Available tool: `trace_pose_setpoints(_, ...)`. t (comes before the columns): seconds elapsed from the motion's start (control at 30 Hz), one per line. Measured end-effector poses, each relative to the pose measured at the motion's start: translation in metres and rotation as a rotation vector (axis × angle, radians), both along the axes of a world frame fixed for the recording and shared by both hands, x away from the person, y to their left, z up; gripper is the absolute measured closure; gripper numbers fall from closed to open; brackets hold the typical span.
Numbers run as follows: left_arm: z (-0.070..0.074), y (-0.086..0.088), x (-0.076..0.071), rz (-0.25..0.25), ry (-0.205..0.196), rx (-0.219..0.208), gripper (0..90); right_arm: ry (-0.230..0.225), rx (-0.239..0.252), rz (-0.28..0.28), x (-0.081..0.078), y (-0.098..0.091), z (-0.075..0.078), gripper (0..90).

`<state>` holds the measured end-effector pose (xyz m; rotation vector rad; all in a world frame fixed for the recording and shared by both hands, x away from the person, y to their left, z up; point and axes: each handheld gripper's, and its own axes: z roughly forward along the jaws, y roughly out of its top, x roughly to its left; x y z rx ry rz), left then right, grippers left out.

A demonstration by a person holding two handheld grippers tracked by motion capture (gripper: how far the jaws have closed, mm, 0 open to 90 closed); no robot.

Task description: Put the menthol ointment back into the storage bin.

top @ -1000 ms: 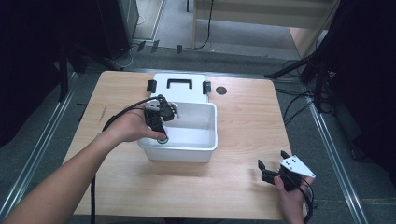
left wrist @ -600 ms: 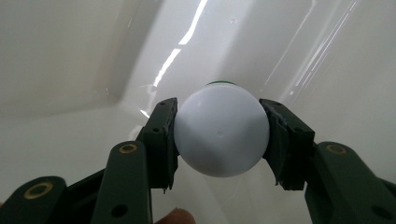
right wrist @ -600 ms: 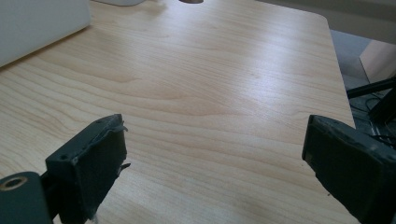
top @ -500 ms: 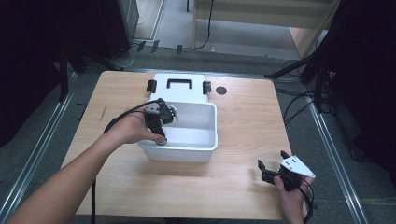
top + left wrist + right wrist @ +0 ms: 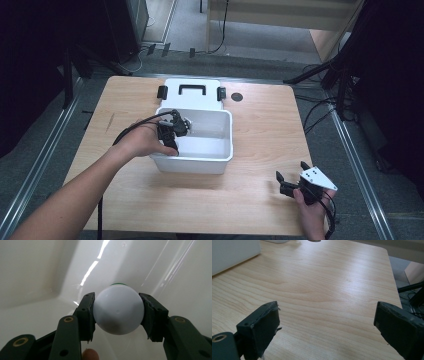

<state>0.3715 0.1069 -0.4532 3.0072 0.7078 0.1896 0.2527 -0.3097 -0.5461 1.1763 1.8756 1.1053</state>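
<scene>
In the left gripper view my left gripper (image 5: 117,298) is shut on a smooth white ball (image 5: 118,313) that has a thin green edge on its far side. It hangs inside the white plastic bin (image 5: 37,272), close to the floor. In the high view the left gripper (image 5: 180,127) dips into the left end of the bin (image 5: 227,150) at the table's centre; the ball is hidden there. My right gripper (image 5: 291,171) rests open near the table's front right corner. Its jaws (image 5: 327,315) stand wide apart over bare wood with nothing between them.
The bin's white lid (image 5: 189,92), with a black handle and two black latches, lies flat behind the bin. A dark round hole (image 5: 237,97) sits in the wooden table (image 5: 265,130) to the lid's right. Cables and dark stands surround the table.
The left gripper has sunk a little deeper into the bin, toward its near left side, with the ball still held. The right gripper has stayed put.
</scene>
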Motion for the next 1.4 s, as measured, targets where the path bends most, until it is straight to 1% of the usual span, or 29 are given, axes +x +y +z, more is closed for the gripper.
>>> trace_pose_setpoints(0.1,-0.002,-0.001,0.0,0.004,0.003,0.009,50.9,-0.001,0.0,0.0,0.0,0.0,0.0,6.6)
trace_pose_setpoints(0.13,-0.003,-0.001,0.001,0.018,0.009,0.009,50.9,-0.001,0.0,0.0,0.0,0.0,0.0,6.6)
trace_pose_setpoints(0.23,-0.006,-0.002,0.001,0.038,0.023,0.013,50.9,0.0,0.001,0.0,0.0,0.0,0.0,6.6)
trace_pose_setpoints(0.27,-0.007,-0.003,0.002,0.045,0.034,0.018,50.9,-0.001,-0.001,0.0,0.0,0.0,0.0,6.5)
trace_pose_setpoints(0.33,-0.008,-0.003,0.002,0.04,0.036,0.021,50.9,0.001,-0.001,0.001,0.0,0.0,0.0,6.6)
trace_pose_setpoints(0.4,-0.009,-0.003,0.003,0.056,0.05,0.017,50.9,0.0,-0.001,0.0,0.0,0.0,0.0,6.5)
trace_pose_setpoints(0.47,-0.009,-0.003,0.004,0.054,0.053,0.018,50.8,-0.002,-0.003,0.003,0.0,0.0,0.0,6.5)
trace_pose_setpoints(0.53,-0.01,-0.003,0.004,0.052,0.064,0.024,50.7,0.001,-0.002,0.001,0.0,0.0,0.0,6.5)
trace_pose_setpoints(0.63,-0.01,-0.003,0.004,0.053,0.066,0.025,50.4,0.0,-0.003,0.001,0.0,0.0,0.0,6.6)
trace_pose_setpoints(0.7,-0.01,-0.003,0.004,0.054,0.066,0.023,50.2,-0.001,-0.003,0.001,0.0,0.0,0.0,6.6)
trace_pose_setpoints(0.73,-0.01,-0.003,0.004,0.05,0.072,0.016,48.8,-0.001,-0.001,0.0,0.0,0.0,0.0,6.6)
trace_pose_setpoints(0.83,-0.01,-0.002,0.004,0.053,0.072,0.009,46.8,-0.002,-0.002,0.001,0.0,0.0,0.0,6.5)
trace_pose_setpoints(1.03,-0.008,-0.002,0.004,0.065,0.076,0.007,47.2,-0.001,0.001,-0.001,0.0,0.0,0.0,6.6)
trace_pose_setpoints(1.07,-0.007,-0.002,0.003,0.071,0.08,-0.001,47.3,0.0,0.0,-0.001,0.0,0.0,0.0,6.5)
trace_pose_setpoints(1.17,-0.004,-0.002,0.003,0.071,0.08,-0.002,47.3,-0.001,-0.002,0.001,0.0,0.0,0.0,6.5)
trace_pose_setpoints(1.2,0.002,-0.001,0.004,0.071,0.076,-0.01,47.3,0.001,-0.001,0.001,0.0,0.0,0.0,6.5)
trace_pose_setpoints(1.23,0.002,-0.001,0.004,0.071,0.076,-0.01,47.2,0.001,-0.001,0.001,0.0,0.0,0.0,6.5)
trace_pose_setpoints(1.27,0.009,0.001,0.004,0.069,0.066,-0.015,47.5,0.001,-0.002,0.001,0.0,0.0,0.0,6.5)
trace_pose_setpoints(1.3,0.009,0.001,0.004,0.069,0.066,-0.015,47.4,0.001,-0.002,0.0,0.0,0.0,0.0,6.5)
trace_pose_setpoints(1.33,0.018,0.003,0.003,0.079,0.051,-0.018,47.5,0.001,-0.002,0.0,0.0,0.0,0.0,6.5)
trace_pose_setpoints(1.37,0.018,0.003,0.003,0.079,0.051,-0.018,47.5,0.001,-0.003,0.0,0.0,0.0,0.0,6.5)
trace_pose_setpoints(1.4,0.026,0.005,0.002,0.082,0.042,-0.027,47.3,0.001,-0.003,0.0,0.0,0.0,0.0,6.5)
